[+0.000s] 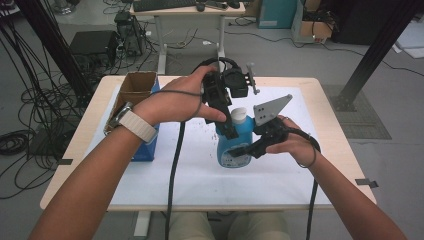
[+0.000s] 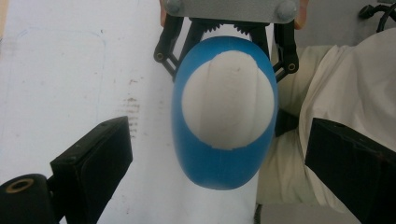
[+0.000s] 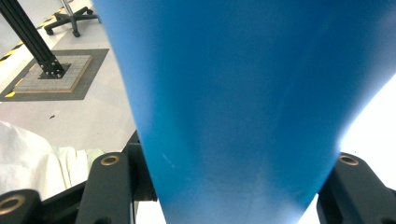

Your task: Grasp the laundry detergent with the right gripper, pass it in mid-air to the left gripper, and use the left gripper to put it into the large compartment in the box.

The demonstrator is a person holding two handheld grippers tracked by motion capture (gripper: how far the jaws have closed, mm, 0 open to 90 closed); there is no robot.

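**Ana:** Right, the blue bottle [image 1: 235, 142] is standing upright on the white sheet [image 1: 280, 185] near the middle of the counter [image 1: 325, 90], and the right gripper [image 1: 250, 149] is pinching it low on the body from the person's right side.

**Ben:** Agreed. In the right gripper view the blue wall is sitting squarely between the two black jaws, pressing against both, so I'm calling that clamped on the bottle.

**Ana:** And the left gripper [image 1: 231, 131] is hanging over the top, pointing down. In the left gripper view the white cap [image 2: 228, 99] is lying dead centre, with the jaws spread wide on either side and touching nothing.

**Ben:** So the hold is done, the lining-up over the cap looks done, and the actual grab on the cap is not.

**Ana:** That's my reading. The cap is sitting on the neck and looking seated, so any twisting or pulling is all ahead.

**Ben:** Anything else in play?

**Ana:** A cardboard box [image 1: 134, 90] is resting on a blue box [image 1: 150, 145] at the left edge of the sheet, well apart from the bottle. Nobody is reaching for either.

**Ben:** Then I'm judging this early: bracing finished, cap work waiting.
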